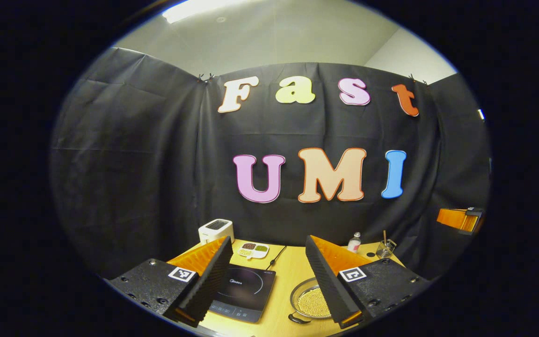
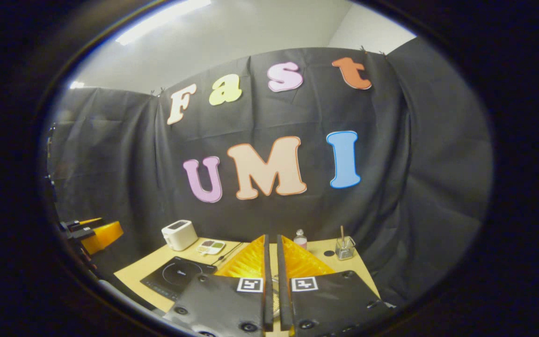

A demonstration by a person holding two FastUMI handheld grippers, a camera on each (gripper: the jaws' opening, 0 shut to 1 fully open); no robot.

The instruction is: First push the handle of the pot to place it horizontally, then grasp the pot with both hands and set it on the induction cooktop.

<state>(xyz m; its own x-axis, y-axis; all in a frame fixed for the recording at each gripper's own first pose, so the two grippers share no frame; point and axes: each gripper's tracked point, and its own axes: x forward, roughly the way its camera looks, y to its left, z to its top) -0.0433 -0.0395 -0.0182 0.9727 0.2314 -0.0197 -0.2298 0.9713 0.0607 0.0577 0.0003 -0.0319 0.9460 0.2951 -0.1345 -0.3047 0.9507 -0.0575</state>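
A shallow metal pot (image 1: 310,303) full of small pale beads sits on the wooden table (image 1: 293,267), partly behind my left gripper's right finger. One dark handle (image 1: 298,320) points toward me at the pot's near edge. The black induction cooktop (image 1: 244,292) lies just left of the pot and also shows in the right gripper view as the cooktop (image 2: 176,276). My left gripper (image 1: 268,239) hangs above the table's near side, open wide with nothing between its fingers. My right gripper (image 2: 272,238) is shut and holds nothing; its fingers hide the pot.
At the back of the table stand a white toaster (image 1: 215,230), a small divided dish (image 1: 253,250), a little bottle (image 1: 354,242) and a glass jar with sticks (image 1: 385,248). The cooktop's cord (image 1: 276,256) runs toward the wall. The other gripper (image 1: 459,219) hovers off to the right.
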